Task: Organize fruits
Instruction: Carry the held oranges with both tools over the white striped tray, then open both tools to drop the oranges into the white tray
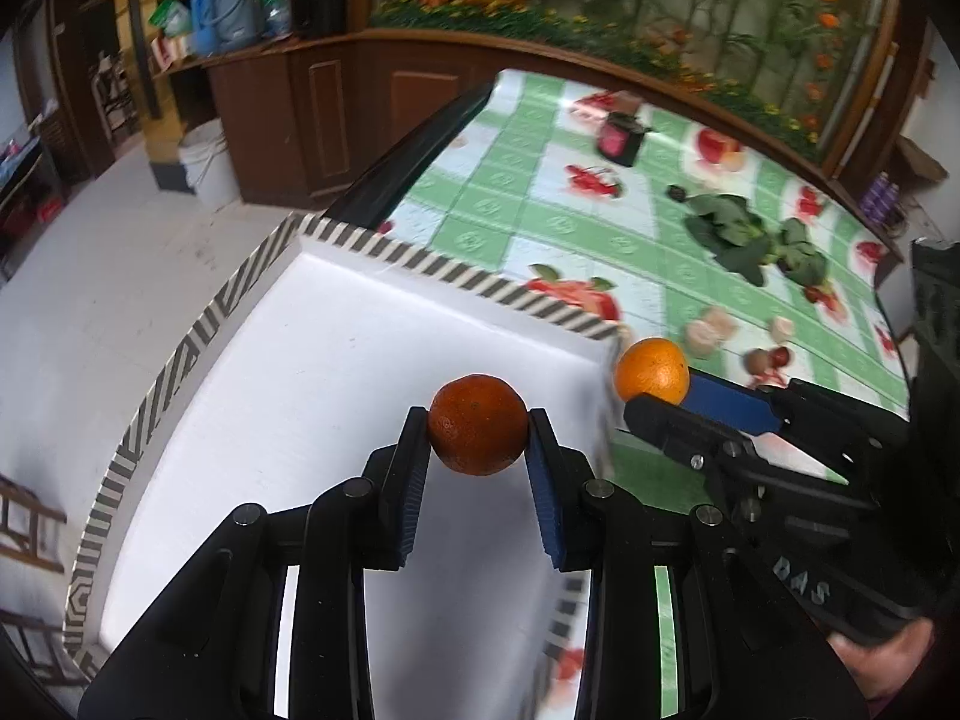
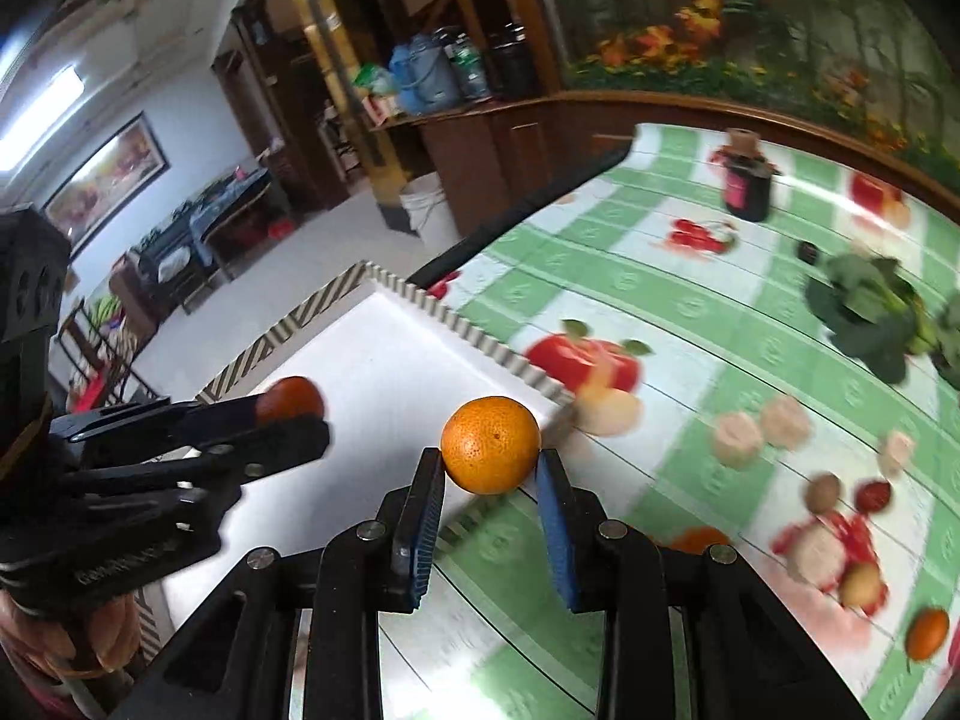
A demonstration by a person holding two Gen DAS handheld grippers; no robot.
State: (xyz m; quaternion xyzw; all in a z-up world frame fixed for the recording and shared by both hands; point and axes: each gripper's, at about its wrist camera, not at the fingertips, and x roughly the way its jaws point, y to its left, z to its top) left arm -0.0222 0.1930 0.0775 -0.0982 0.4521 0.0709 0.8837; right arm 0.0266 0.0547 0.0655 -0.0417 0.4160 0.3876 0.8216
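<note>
My left gripper is shut on a dark orange and holds it above the white tray with the striped rim. My right gripper is shut on a brighter orange and holds it over the tray's near right corner. The right gripper with its orange also shows in the left wrist view, beside the tray's right edge. The left gripper with its dark orange shows in the right wrist view, over the tray. Another orange lies on the table at the right, and one sits behind my right finger.
The table has a green checked cloth with fruit prints. On it lie leafy greens, a dark jar, several pale round items and small brown and red fruits. The floor drops off left of the tray.
</note>
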